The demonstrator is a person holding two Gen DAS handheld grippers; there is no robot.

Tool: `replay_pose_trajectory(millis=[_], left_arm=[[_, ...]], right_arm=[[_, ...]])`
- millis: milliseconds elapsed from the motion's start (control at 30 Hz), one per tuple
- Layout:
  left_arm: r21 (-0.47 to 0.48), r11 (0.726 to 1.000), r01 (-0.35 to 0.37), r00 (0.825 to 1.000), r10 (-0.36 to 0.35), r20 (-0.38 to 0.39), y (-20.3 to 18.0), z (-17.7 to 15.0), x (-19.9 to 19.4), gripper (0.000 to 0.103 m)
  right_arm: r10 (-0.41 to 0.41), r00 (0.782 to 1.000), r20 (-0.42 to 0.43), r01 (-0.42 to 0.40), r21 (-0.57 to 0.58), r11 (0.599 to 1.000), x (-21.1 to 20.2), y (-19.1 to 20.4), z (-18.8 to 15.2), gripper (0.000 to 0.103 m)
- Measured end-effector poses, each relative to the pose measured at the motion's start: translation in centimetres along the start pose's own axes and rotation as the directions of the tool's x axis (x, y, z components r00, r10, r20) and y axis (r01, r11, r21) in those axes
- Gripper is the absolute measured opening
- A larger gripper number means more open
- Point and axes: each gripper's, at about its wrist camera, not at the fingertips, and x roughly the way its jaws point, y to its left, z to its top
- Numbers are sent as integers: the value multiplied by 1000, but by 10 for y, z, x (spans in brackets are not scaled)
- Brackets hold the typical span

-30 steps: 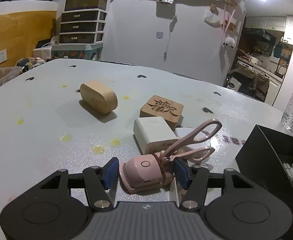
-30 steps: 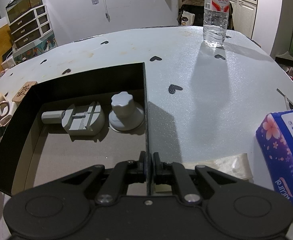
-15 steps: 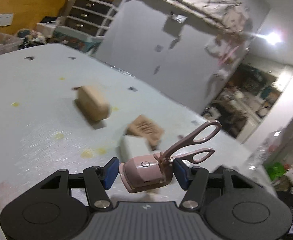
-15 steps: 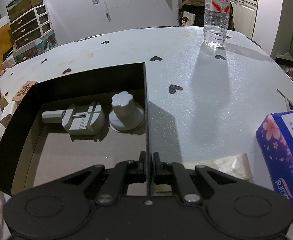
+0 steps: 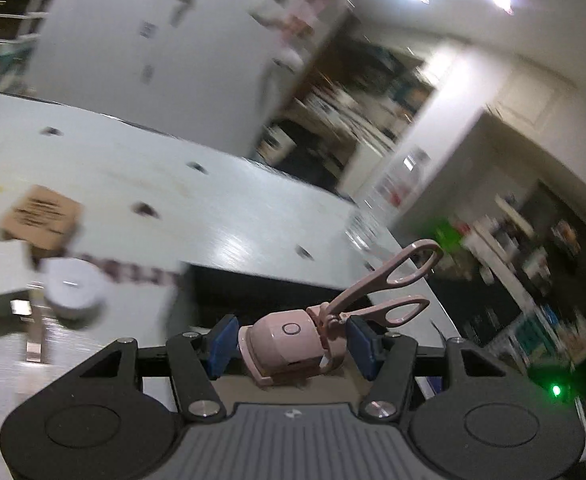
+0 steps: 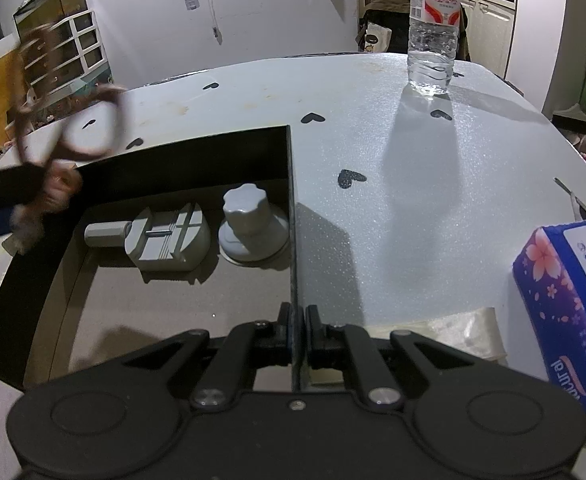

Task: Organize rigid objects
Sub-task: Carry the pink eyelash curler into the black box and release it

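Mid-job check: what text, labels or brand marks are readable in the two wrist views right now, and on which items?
"娃哈哈": red label of the water bottle; the smaller print below it is too small to read.
Tissue pack: pink brand lettering lies sideways near its lower edge, too distorted to read; the small print is illegible.
Wooden block: dark markings on top, blurred by motion, unreadable.
Pink eyelash curler: only a circle mark, no text.

Pink eyelash curler held aloft, handles tilted up-right
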Motion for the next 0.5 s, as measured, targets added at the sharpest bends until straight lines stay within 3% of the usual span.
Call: replay_pose_trajectory(millis=[100, 300, 500], left_arm=[[42, 999, 17, 997, -14, -71, -17, -7, 21, 60], [74, 997, -13, 985, 25, -170, -29, -21, 56, 60], [84, 991, -103, 981, 116, -158, -26, -21, 65, 60]], right_arm=[[1, 1000, 3, -1, -2, 1000, 0, 0, -1, 8], [0, 1000, 9, 0, -14, 1000, -1, 2, -3, 8], [12, 1000, 11, -12, -13, 1000, -3, 0, -4, 8]])
